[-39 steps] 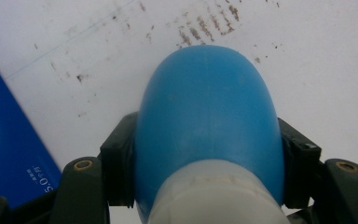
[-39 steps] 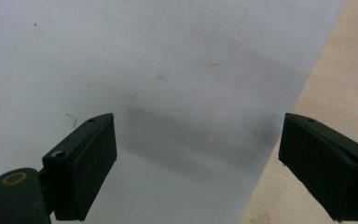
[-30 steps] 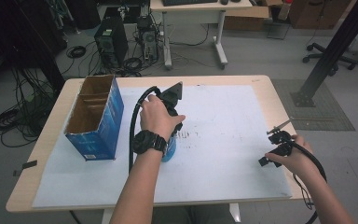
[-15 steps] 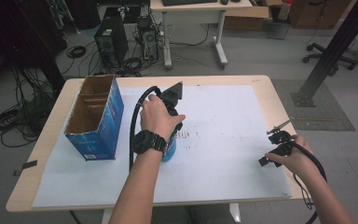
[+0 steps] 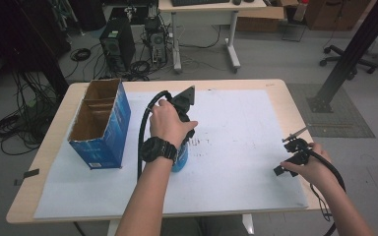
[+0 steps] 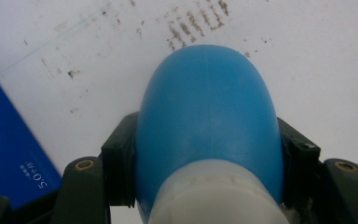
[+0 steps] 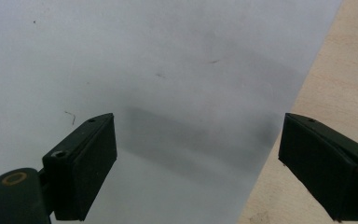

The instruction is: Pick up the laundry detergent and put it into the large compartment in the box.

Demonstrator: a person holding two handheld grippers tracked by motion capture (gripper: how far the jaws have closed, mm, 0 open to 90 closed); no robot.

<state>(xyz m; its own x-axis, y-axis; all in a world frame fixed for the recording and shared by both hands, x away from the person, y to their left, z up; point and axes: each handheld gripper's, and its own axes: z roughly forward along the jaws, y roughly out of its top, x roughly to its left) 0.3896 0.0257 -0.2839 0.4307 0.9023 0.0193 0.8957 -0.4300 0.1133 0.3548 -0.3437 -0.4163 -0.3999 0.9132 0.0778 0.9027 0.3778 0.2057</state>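
A blue bottle (image 6: 207, 107) with a white end nearest the camera sits between the black jaws of my left gripper (image 6: 207, 158), which is shut on its sides. In the high view the bottle (image 5: 181, 161) shows as a blue patch below the left hand, resting on the white paper sheet (image 5: 236, 128) just right of the box. My right gripper (image 7: 198, 158) hangs open over the sheet's right edge with nothing between its pads. From above, the right gripper (image 5: 295, 147) is near the table's right side, far from the bottle.
An open blue cardboard box (image 5: 101, 125) stands at the left of the table, close to the left hand; its blue side (image 6: 9, 154) shows beside the bottle. Bare wooden tabletop (image 7: 326, 84) borders the sheet. Desks, cables and a computer tower stand beyond the table.
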